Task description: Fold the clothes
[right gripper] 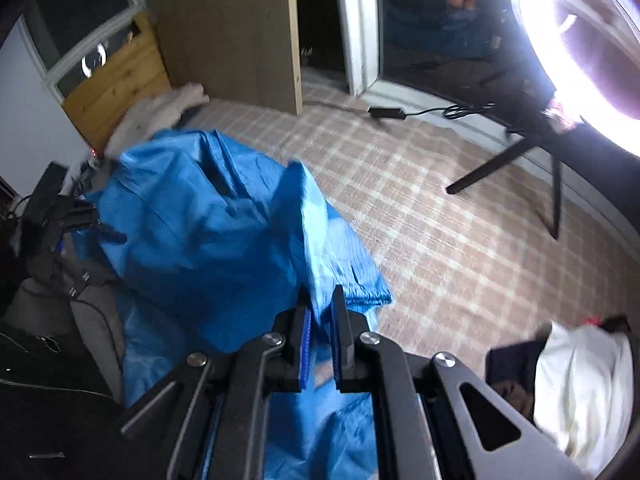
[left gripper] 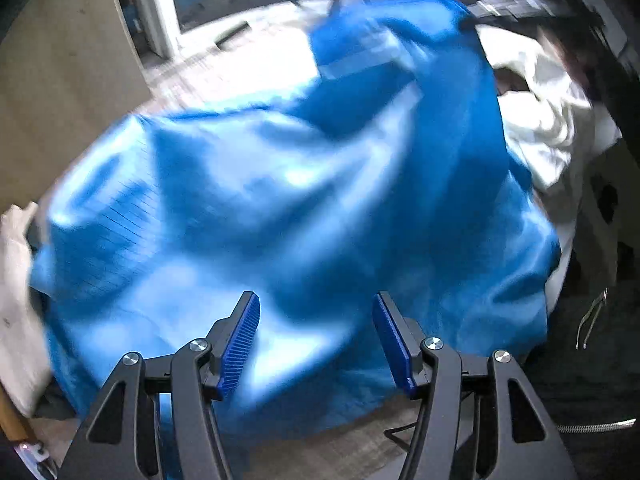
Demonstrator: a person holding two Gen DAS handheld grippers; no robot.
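The left tool [left gripper: 316,340] points forward and slightly downward over a large blue garment [left gripper: 280,208], its 2 ribbed blue pads [left gripper: 240,344] spread wide apart with nothing between them. The garment billows beneath and ahead of it, blurred, and fills most of the left wrist view; its far end rises toward the upper right of that view. A pile of white cloth [left gripper: 548,120] lies just beside the garment on the right, and another pale cloth [left gripper: 16,300] shows at the left edge.

The right tool [right gripper: 320,336] also points forward, level with a raised fold of the blue garment [right gripper: 208,232]. Its 2 pads are drawn close together and pinch an edge of that fabric, which stands up between them and drapes down to the left. In the right wrist view the left tool [right gripper: 76,216] appears at the far left, close against the garment's other end; whether it touches cannot be told.

Beyond lies a plaid carpet [right gripper: 440,240], with a black power adapter [right gripper: 386,113] on it and dark table legs [right gripper: 520,168] near the bright window. White cloth [right gripper: 580,380] sits at the lower right.
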